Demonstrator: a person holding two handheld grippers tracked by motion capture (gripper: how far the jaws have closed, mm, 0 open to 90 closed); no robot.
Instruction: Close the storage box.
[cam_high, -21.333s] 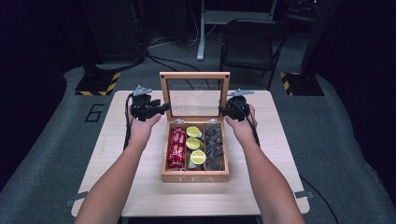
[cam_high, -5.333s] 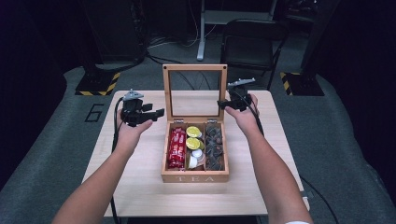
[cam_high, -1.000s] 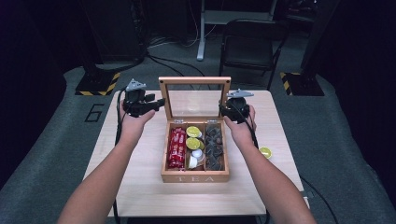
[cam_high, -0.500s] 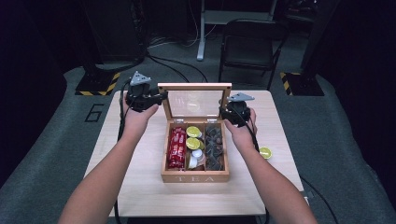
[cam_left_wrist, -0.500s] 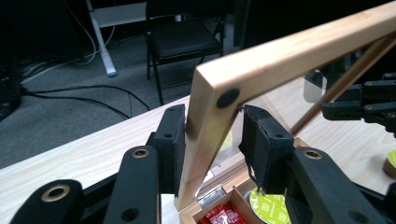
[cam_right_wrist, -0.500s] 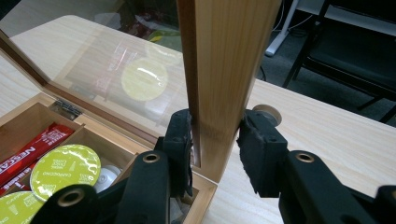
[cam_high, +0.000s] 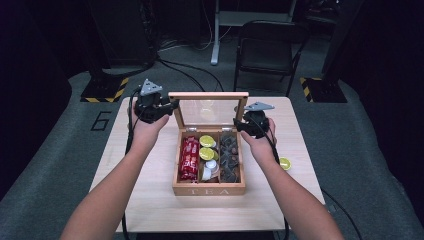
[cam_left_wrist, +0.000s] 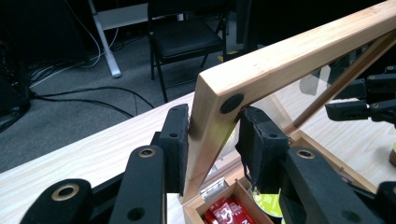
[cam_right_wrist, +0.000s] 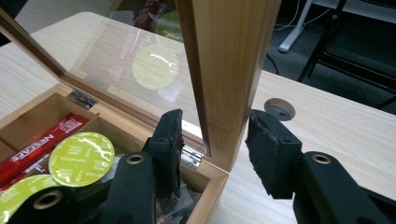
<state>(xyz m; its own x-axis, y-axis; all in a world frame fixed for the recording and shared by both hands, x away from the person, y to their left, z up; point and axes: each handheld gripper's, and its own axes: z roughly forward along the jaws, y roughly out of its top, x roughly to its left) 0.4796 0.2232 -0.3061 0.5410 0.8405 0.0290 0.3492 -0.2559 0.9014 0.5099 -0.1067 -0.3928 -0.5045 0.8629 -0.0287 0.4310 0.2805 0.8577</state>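
A wooden tea box (cam_high: 209, 190) stands mid-table with its glass lid (cam_high: 207, 107) raised and tilted forward. It holds red packets (cam_high: 189, 159), green capsules (cam_high: 206, 141) and dark pieces (cam_high: 230, 155). My left gripper (cam_high: 167, 107) has just been closing and is shut on the lid's upper left corner; in the left gripper view (cam_left_wrist: 215, 140) both pads press the wooden frame (cam_left_wrist: 280, 56). My right gripper (cam_high: 239, 124) straddles the lid's right edge near the hinge. Its jaws (cam_right_wrist: 215, 140) have just been opening, and both pads stand off the frame (cam_right_wrist: 229, 56).
One loose green capsule (cam_high: 284, 163) lies on the table to the right of the box. A round hole (cam_right_wrist: 279, 109) in the tabletop sits behind the lid. A dark chair (cam_high: 265, 47) and cables stand on the floor beyond the table's far edge.
My left gripper moved right onto the lid's left corner and closed on it. The lid's top edge has tipped toward the person. The right gripper's pads have come off the frame.
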